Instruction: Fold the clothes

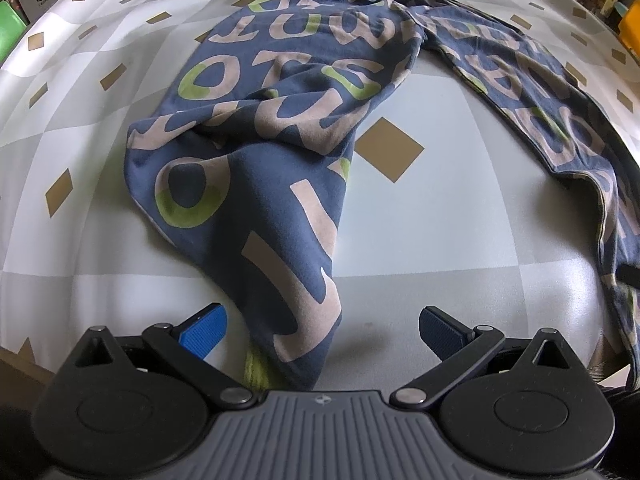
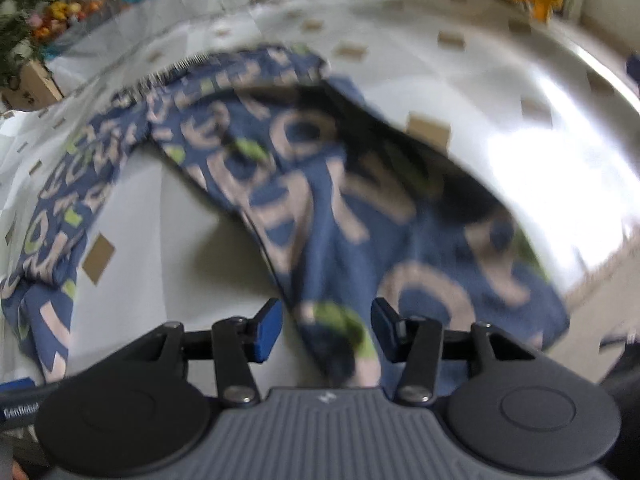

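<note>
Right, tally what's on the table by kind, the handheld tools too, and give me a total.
Trousers: 1 pair, navy with pink and green letters, spread on the checked tablecloth.
Tablecloths: 1.
Tools: 2, the left tool and the right tool, each over one trouser leg end.
Total: 4.

From the left wrist we look steeply down, close over the trousers; their waistband sits at twelve o'clock and the checked cloth fills the frame. From the right wrist, blurred, we tilt down just as near over the other leg, waistband at ten o'clock. Both views share the trousers and cloth.
</note>
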A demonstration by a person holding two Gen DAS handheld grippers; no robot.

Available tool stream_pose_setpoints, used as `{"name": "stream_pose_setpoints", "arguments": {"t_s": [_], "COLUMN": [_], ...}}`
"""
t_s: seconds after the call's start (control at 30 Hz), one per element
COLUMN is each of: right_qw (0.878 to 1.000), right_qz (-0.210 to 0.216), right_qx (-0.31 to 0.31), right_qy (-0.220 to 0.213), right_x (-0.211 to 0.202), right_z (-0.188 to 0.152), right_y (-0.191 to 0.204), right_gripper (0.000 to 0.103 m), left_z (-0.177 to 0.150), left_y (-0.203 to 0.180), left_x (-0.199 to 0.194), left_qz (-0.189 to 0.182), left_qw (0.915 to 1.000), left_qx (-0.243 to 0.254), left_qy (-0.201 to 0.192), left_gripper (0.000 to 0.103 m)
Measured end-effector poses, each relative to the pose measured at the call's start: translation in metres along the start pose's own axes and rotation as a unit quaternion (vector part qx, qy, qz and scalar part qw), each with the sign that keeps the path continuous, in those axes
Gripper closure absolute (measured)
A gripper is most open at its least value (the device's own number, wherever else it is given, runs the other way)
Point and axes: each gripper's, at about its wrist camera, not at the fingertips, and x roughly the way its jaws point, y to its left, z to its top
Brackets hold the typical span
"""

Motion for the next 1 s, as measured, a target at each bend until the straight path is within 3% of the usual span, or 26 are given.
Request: {"name": "stream_pose_setpoints", "arguments": {"t_s": [0.13, 0.4, 0.7, 1.0], "right_qw": [0.999, 0.988, 0.995, 0.997], "right_qz": [0.012, -0.044, -0.036, -0.003], "right_qx": [-0.043, -0.135, -0.089, -0.081], "right_qy": [-0.025, -0.060, -0.036, -0.004], "right_x": [0.003, 0.021, 0.034, 0.029], "right_z": [0.004, 0.006, 0.008, 0.003], "right_y": [0.014, 0.040, 0.027, 0.026], "right_gripper": [0.055, 0.060, 0.089, 0.090], "left_z": [0.000, 0.001, 0.001, 0.000], "left_y": [-0.001, -0.004, -0.004, -0.003], "left_x": [0.000, 0.002, 0.004, 0.004], "left_qz": [-0.003, -0.008, -0.004, 0.002], "left_qw": [1.0000, 1.0000, 1.0000, 1.0000], "left_qx": [0.000, 0.000, 0.001, 0.002], "left_qy": [-0.001, 0.001, 0.003, 0.004], "left_gripper": [0.000, 0.000, 0.000, 0.000]}}
